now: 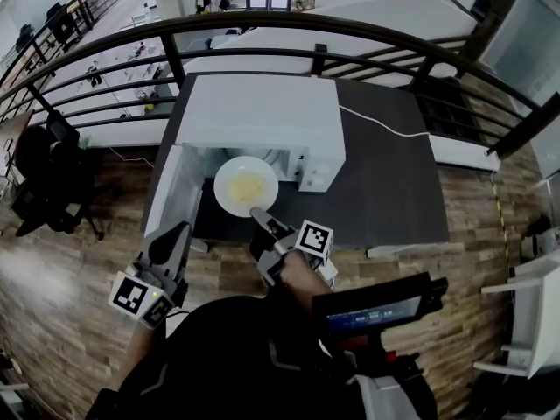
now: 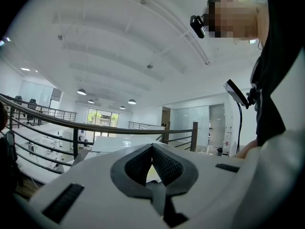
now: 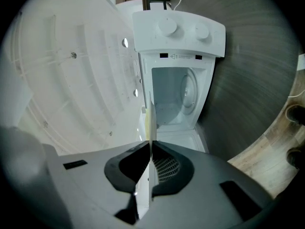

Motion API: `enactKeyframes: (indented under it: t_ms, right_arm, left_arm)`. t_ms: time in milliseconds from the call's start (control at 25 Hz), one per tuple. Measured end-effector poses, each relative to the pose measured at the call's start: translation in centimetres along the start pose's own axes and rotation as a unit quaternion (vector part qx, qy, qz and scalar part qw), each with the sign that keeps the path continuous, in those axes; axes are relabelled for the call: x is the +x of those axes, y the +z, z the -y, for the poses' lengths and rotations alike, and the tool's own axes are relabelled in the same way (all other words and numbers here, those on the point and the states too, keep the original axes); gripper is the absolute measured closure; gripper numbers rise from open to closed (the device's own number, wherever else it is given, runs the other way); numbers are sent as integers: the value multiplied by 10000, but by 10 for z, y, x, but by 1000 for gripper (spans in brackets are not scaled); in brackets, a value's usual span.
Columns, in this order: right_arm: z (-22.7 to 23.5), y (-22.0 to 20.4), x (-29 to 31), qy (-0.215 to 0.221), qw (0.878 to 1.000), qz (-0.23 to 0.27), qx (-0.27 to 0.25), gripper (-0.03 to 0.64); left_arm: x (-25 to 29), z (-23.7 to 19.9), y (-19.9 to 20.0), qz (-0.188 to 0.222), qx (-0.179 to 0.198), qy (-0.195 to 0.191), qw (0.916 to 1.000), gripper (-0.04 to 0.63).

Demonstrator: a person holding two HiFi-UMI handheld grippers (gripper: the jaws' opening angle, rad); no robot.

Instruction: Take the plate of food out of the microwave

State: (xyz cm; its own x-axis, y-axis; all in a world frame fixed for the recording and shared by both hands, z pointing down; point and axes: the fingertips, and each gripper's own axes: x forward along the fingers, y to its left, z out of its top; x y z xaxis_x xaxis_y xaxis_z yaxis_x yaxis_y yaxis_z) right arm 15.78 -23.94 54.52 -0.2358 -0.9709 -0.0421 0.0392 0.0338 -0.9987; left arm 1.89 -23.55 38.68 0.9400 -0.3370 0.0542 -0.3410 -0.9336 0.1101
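A: Right gripper (image 3: 150,149) state?

B: Clamped on the plate (image 3: 71,80), jaws nearly together on the rim. In its own view the plate runs edge-on between the pads (underside fills the 9 o'clock half).

A: Left gripper (image 2: 152,149)?

B: Jaws together at the tips, nothing held. In the head view it sits at 8 o'clock of the plate, off the table (image 1: 385,182) and over wood floor.

A: Where's the plate exactly?

B: Just in front of the microwave (image 1: 262,112) mouth, at 12 o'clock of the right gripper. Yellow food (image 1: 248,185) is in the middle of it.

A: Any writing?

B: A small printed strip (image 3: 180,56) under the control panel, too small to read. Black-and-white square markers on the cubes, no text.

A: Counts?

B: One plate, one microwave, two round knobs (image 3: 167,26), two grippers, one marker cube (image 1: 315,239) each.

A: Clearance?

B: The door (image 1: 171,195) is swung out at 9 o'clock of the plate, close beside it. Bare dark tabletop at 3 o'clock of the microwave, with one white cable (image 1: 385,125) across it. The table's front edge is at 6 o'clock, just below the plate. The railing (image 1: 350,33) is behind at 12.
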Motion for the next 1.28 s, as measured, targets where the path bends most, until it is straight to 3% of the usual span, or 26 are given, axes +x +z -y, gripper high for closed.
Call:
enactKeyframes:
  t_ms: [1280]
  right_arm:
    - [-17,-2,-10,178,9996,-165,-149,601]
  left_arm:
    - [11,6,-13,-180,-4,-175,9997,591]
